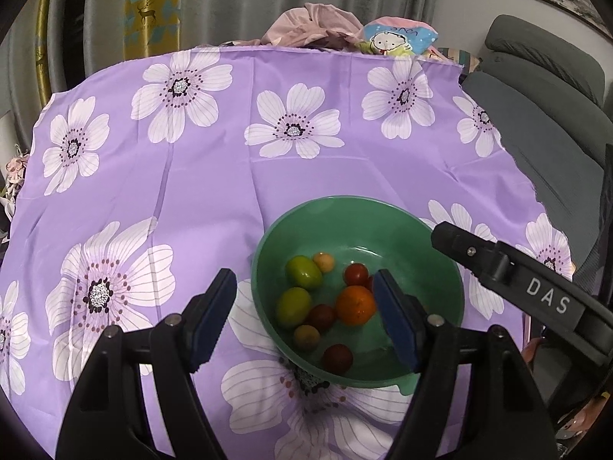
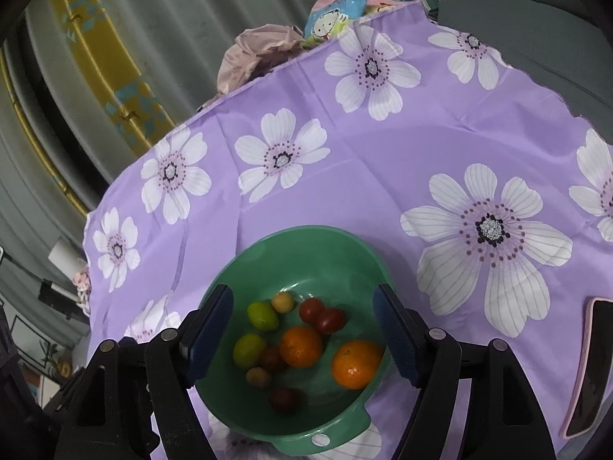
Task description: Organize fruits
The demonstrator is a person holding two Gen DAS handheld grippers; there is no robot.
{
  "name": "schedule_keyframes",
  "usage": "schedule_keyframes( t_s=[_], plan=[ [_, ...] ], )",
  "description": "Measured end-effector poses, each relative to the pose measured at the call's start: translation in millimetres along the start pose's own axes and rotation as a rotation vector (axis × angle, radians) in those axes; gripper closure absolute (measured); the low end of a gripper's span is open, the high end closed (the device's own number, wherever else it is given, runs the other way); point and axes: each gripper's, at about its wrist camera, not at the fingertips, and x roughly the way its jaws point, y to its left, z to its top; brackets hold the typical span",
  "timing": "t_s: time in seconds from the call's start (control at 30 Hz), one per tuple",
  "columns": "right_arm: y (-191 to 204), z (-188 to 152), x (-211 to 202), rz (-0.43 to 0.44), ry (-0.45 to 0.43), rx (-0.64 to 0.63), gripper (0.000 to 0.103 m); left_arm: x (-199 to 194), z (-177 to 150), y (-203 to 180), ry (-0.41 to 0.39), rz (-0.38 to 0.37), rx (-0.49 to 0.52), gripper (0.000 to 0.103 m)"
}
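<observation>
A green bowl (image 1: 291, 226) (image 2: 245, 264) stands on the purple flowered cloth and holds several small fruits. Two oranges (image 2: 301, 346) (image 2: 355, 364) show in the right wrist view, one orange (image 1: 355, 304) in the left wrist view. Two green fruits (image 1: 303, 271) (image 2: 262, 316), several dark red ones (image 1: 356, 274) (image 2: 329, 320) and small tan ones (image 1: 323, 261) lie among them. My left gripper (image 1: 304, 318) is open and empty, its right finger over the bowl. My right gripper (image 2: 302, 339) is open and empty above the bowl. The right gripper's arm (image 1: 536, 287) shows in the left wrist view.
The purple cloth (image 1: 214, 176) (image 2: 383, 145) covers the table. A phone in a pink case (image 2: 586, 368) lies at the right edge. Crumpled clothes (image 1: 310, 25) and a cartoon bag (image 1: 394, 38) sit behind the far edge. A grey sofa (image 1: 536, 115) stands to the right.
</observation>
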Motion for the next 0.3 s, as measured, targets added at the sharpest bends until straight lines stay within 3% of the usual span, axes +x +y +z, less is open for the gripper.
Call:
schedule_keyframes(
  t_s=[0.3],
  plan=[
    [1.1, -1.3, 2.2, -0.009, 0.005, -0.003, 0.028, 0.0, 0.0, -0.6, 0.000, -0.003, 0.001, 0.029]
  ],
)
